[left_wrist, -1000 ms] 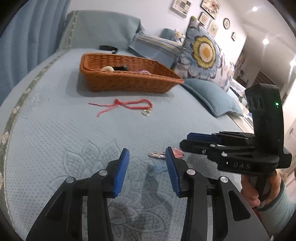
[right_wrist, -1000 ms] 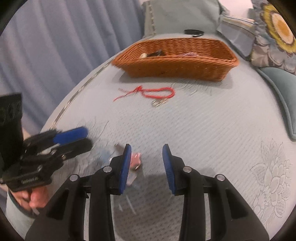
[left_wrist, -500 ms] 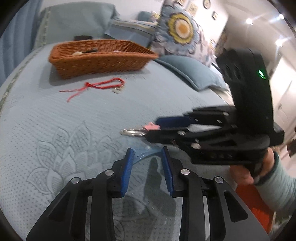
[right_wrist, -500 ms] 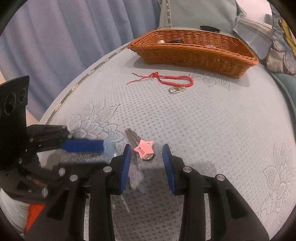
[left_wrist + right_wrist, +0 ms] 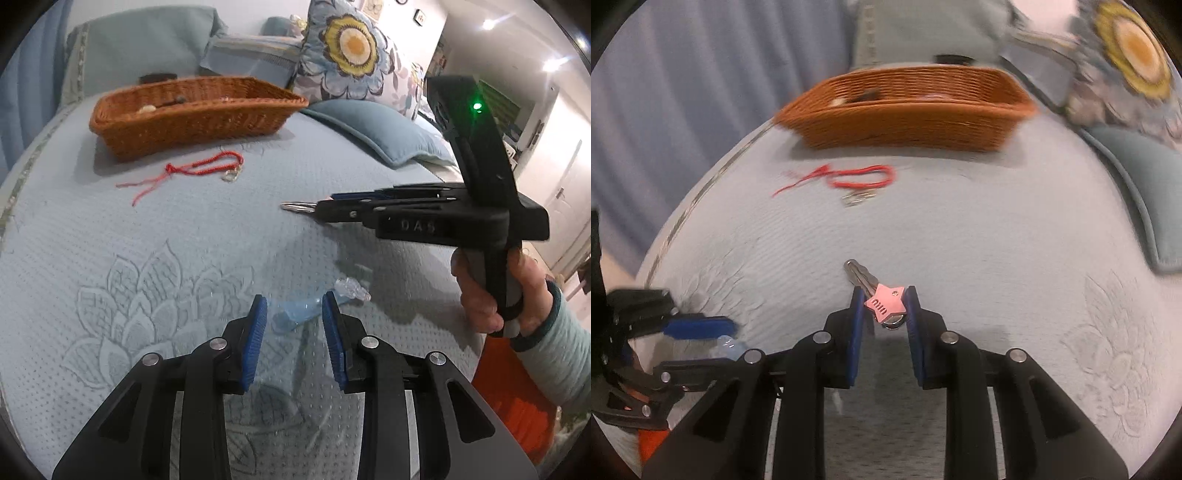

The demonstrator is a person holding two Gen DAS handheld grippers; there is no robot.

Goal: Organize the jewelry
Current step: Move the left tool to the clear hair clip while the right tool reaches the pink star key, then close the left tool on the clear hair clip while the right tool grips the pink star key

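Your right gripper (image 5: 884,306) clamps the pink star charm (image 5: 886,303); your left gripper (image 5: 291,319) stands open around a clear bag (image 5: 295,312); basket (image 5: 905,110) at 12 o'clock.

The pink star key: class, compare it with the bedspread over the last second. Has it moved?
Yes. The pink star key, clamped in the right tongs, has been lifted off the bedspread, toward the wicker basket.
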